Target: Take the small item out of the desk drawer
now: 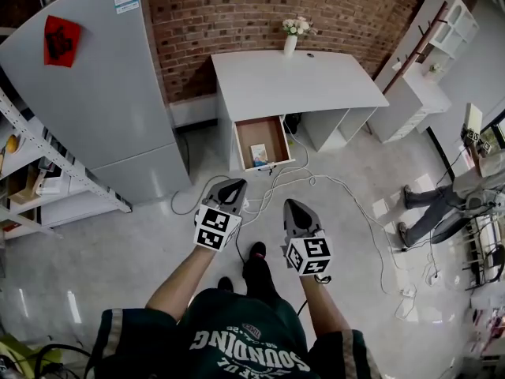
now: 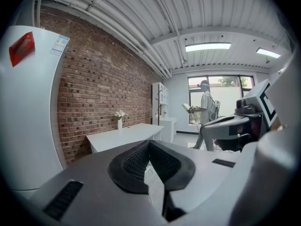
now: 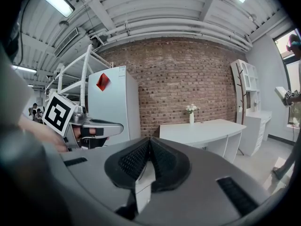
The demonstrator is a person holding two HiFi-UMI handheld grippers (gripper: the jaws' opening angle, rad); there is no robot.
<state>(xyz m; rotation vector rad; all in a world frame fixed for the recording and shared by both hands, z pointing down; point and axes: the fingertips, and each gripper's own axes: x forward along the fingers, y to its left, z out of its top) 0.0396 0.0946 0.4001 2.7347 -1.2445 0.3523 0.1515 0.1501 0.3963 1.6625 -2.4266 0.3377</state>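
One small item [image 1: 259,155] in open drawer [image 1: 273,135]

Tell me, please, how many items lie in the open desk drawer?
1: a small item lies near the pulled-out front end of the drawer. The view is distant, so anything smaller could go unseen.
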